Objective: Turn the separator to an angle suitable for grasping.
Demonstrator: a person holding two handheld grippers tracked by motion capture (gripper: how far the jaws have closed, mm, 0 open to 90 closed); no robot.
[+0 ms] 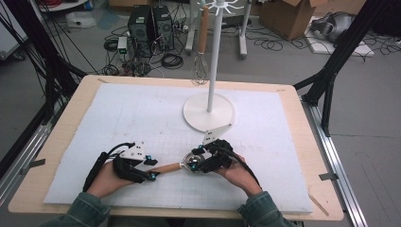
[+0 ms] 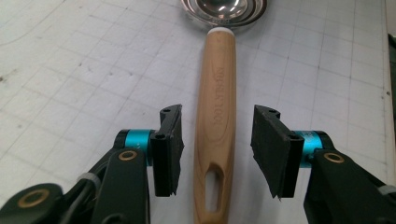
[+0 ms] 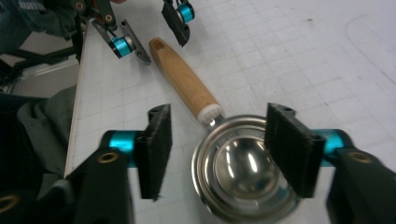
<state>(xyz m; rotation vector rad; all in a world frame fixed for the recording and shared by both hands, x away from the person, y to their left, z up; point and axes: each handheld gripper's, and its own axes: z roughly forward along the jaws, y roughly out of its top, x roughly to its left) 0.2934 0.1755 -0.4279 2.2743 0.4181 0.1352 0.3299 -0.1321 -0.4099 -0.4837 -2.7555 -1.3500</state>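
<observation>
This looks like a lab or test room. Behind the counter [image 1: 56,142] with its white gridded mat [image 1: 142,113], two computer towers [image 1: 151,30] stand on the grey floor among loose cables [image 1: 172,60], with a cardboard box [image 1: 288,16] farther right and black frame struts [image 1: 338,56] beside the counter.

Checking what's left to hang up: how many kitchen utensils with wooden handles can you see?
2. A whisk hangs on the white stand at the table's far side; a ladle lies on the white mat between both grippers.

Wooden ladle handle [image 2: 217,116] has a brand burned in lengthwise, too faint to read. Stamp on steel bowl rim [image 3: 229,136]: blurred, illegible.
</observation>
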